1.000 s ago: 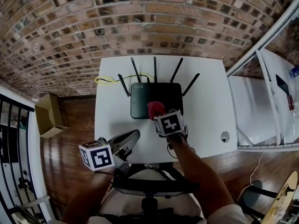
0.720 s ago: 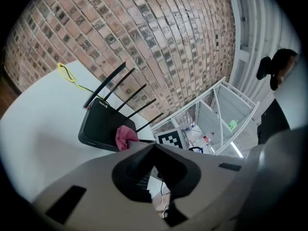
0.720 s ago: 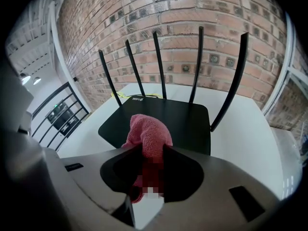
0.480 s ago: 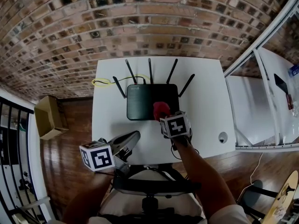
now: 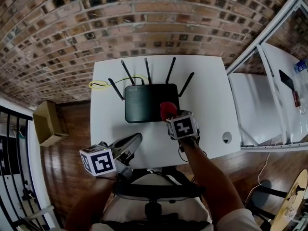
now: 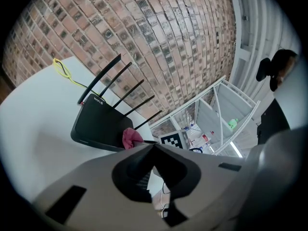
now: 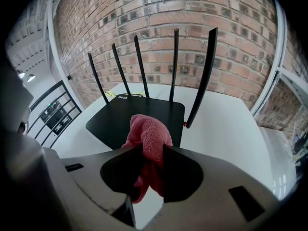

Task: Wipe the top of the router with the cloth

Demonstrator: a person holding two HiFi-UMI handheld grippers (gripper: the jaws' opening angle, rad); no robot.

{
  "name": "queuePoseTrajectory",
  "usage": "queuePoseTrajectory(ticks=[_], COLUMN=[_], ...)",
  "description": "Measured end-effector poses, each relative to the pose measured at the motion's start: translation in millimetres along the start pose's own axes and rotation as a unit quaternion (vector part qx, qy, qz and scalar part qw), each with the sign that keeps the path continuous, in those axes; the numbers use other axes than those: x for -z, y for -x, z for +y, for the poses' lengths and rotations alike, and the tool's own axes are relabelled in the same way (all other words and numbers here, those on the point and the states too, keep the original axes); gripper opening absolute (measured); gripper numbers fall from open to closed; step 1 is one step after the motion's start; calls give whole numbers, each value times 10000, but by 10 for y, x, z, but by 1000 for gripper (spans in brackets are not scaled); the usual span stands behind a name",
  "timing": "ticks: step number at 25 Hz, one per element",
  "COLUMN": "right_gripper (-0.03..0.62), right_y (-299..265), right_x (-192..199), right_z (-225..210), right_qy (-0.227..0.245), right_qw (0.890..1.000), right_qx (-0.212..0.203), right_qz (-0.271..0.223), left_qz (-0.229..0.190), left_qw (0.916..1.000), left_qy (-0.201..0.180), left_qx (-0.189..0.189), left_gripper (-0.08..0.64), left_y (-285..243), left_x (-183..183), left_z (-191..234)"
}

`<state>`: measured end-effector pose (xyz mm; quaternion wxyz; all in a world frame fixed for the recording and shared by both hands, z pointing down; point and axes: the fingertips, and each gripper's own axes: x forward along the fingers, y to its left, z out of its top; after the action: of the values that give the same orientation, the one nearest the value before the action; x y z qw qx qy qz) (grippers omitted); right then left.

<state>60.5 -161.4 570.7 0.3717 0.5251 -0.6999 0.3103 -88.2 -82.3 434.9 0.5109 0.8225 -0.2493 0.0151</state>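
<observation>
Pinching red cloth [image 7: 148, 129], right tool [image 7: 152, 149] sits over "WiFi 6" router [image 7: 129, 117]; left tool [image 6: 154, 147] closed.

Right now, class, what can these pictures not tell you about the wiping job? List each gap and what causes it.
1. Head view: whether the cloth presses on the router. The right gripper covers the contact.
2. Right gripper view: the router's near edge, behind cloth and jaws.
3. Head view: where the yellow cable ends, hidden by the router's back.
4. Head view: items on the shelf, too small and cut off by the right edge.

Grey left tongs [image 6: 154, 145] and right tongs [image 7: 153, 148], black-and-white marker cubes [image 5: 98, 161]
</observation>
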Motion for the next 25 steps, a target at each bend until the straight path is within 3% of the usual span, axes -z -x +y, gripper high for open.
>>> queuePoseTrajectory(ticks=[25], right_gripper=[135], right_y=[164], right_x=[248], right_z=[-632], right_qy=[-356], right_qw=[9985], right_qx=[407], right_qz=[3], left_qz=[85], left_qw=[9999], left_qy=[-6], left_qx=[75], left_gripper=[28], left_y=[-162], left_x=[58], left_z=[-82])
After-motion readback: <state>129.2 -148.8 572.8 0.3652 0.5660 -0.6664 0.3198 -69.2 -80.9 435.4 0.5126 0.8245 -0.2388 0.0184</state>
